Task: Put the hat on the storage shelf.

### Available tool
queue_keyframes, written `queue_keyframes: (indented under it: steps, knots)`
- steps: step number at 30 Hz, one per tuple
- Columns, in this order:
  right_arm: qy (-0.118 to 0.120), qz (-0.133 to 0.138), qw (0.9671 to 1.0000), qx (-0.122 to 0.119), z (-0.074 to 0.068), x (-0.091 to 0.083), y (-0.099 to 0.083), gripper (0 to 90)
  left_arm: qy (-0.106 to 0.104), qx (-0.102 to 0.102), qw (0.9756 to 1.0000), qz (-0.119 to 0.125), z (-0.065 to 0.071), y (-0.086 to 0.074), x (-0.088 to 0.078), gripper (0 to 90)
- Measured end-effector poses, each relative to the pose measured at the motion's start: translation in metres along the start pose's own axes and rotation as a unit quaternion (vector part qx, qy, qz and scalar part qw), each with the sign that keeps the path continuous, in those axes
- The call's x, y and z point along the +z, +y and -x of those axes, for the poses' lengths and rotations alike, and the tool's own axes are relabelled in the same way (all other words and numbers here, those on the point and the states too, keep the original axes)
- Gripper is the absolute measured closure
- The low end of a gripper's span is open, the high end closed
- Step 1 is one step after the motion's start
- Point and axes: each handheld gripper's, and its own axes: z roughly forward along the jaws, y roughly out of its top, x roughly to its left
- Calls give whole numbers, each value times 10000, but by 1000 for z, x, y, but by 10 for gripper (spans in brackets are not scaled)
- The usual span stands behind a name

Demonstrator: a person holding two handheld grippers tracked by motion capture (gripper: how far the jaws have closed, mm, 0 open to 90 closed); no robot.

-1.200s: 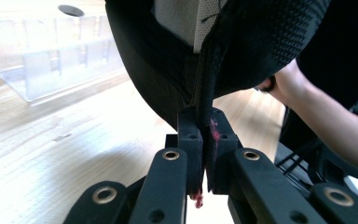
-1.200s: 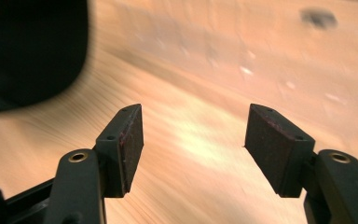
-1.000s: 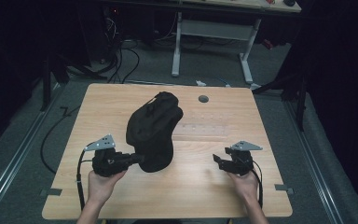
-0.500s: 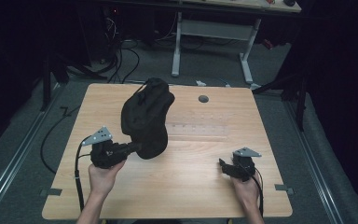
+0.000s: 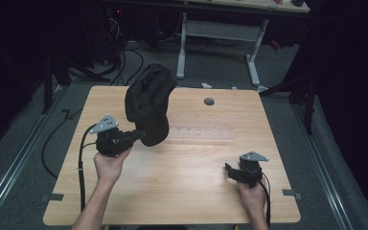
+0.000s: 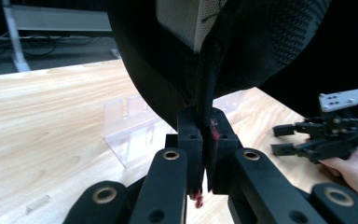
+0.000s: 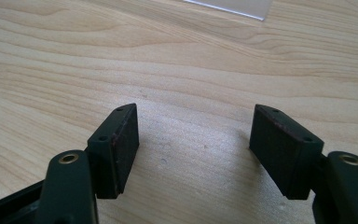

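1. Pale wood grain runs across the table point(image 5: 182, 182), and at its left side the person's left hand point(image 5: 109, 165) holds the left gripper point(image 5: 135, 136) raised off the surface, its cable looping down toward the near edge.
2. Up close in the left gripper view, the left gripper point(image 6: 201, 140) has its jaws pinched tight on a thin edge of the black shoe point(image 6: 261, 42), mesh fabric showing on one side and a pale lining inside.
3. From the high view the black shoe point(image 5: 148, 103) hangs in the air over the table's left-centre, tilted up and away from the person, clear of the wood.
4. Just behind and right of it, a clear plastic stand point(image 5: 199, 130) lies flat on the table; it shows again beneath the shoe in the left gripper view point(image 6: 130, 135).
5. Farther back, a small grey round cap point(image 5: 209, 101) sits set in the tabletop.
6. Over on the right, near the front edge, the right hand point(image 5: 251, 194) holds the right gripper point(image 5: 230, 170) low at the table.
7. In its own view the right gripper point(image 7: 193, 140) has its jaws spread wide with bare wood between them, gripping nothing.
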Motion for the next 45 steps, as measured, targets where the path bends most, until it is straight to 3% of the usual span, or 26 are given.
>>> queue_keyframes:
  steps: [11, 28, 45]
  knots:
    - [4, 3, 10000, -10, 0, 0, 0, 328, 287, 69, 9996, -22, -7, 12, 25, 866]
    - [3, -5, 10000, -8, 0, 0, 0, 328, 654, 231, 9975, -138, -9, 13, 55, 866]
    - [3, -1, 10000, -14, 0, 0, 0, 327, 794, 347, 9957, -318, -6, 5, 71, 866]
